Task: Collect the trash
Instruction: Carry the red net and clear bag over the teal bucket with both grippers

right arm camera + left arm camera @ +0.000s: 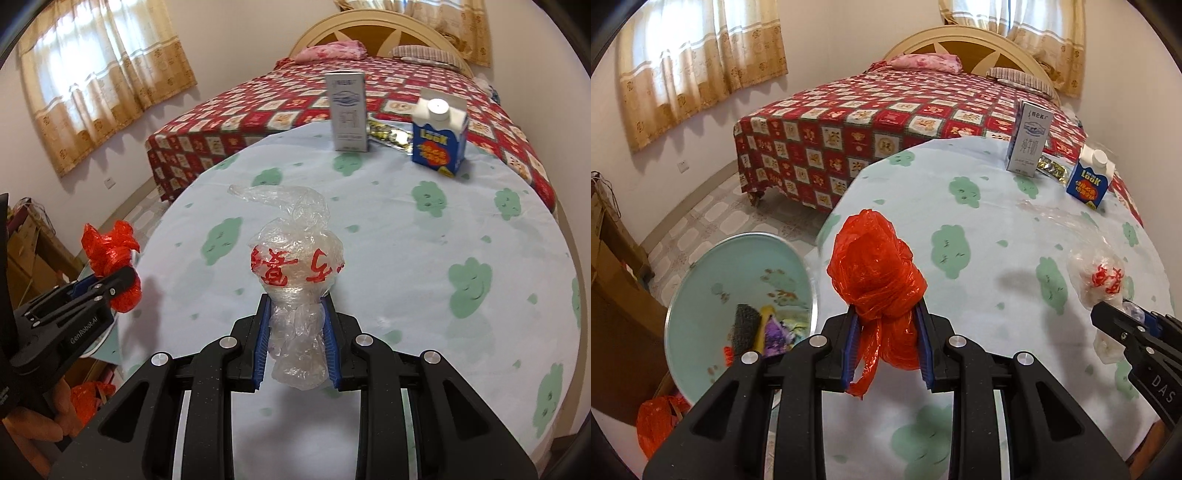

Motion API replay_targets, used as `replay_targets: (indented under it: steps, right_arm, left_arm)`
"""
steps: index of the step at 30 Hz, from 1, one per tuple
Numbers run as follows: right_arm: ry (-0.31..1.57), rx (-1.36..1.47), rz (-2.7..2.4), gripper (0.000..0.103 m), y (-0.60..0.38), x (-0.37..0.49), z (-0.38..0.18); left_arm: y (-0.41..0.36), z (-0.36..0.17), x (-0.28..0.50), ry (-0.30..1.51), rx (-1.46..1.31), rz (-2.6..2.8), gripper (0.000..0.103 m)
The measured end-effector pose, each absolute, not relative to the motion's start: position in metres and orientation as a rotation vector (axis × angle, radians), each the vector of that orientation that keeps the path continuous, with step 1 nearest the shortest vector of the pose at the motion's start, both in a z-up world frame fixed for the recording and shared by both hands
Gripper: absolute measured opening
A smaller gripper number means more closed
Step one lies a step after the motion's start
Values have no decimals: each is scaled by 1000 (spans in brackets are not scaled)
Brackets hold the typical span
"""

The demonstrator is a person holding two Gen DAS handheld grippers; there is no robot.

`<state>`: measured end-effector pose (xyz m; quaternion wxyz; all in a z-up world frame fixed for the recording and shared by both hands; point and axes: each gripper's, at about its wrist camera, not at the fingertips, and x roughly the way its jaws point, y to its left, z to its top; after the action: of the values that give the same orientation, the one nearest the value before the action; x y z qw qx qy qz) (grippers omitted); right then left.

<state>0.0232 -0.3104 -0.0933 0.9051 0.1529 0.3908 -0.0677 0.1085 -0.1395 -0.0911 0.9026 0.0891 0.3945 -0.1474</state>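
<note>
Gripping a crumpled red bag (877,273), the left tongs (886,325) are clamped on its knotted middle, held level over the near left edge of the surface (979,295), its cloth pale with green blobs. Below left sits a teal bin (713,277) with scraps inside. At the right edge the right tongs (1123,317) come in from the side, closed on a clear bag (1097,277) with red print. At the far edge stand a white carton (1028,138) and a blue carton (1089,177) reading "LOOK", with a gold wrapper (1051,168) between them.

From the right wrist, the right tongs (295,306) pinch the clear bag (297,266) above mid-surface (443,240); its red characters are partly creased. The left tongs (122,280), marked "GenRobot.AI", hold the red bag (110,251) at left, with the person's hand (33,421) below. The white carton (349,110), gold wrapper (389,134) and blue carton (439,133) stand beyond, before the bed (258,107).
</note>
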Motion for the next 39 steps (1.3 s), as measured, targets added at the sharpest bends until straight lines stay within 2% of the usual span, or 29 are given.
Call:
replay_targets:
  steps: [39]
  right_arm:
    - [809, 251, 59, 27, -184, 43, -77]
  left_arm:
    - [-18, -80, 102, 789, 84, -148, 27]
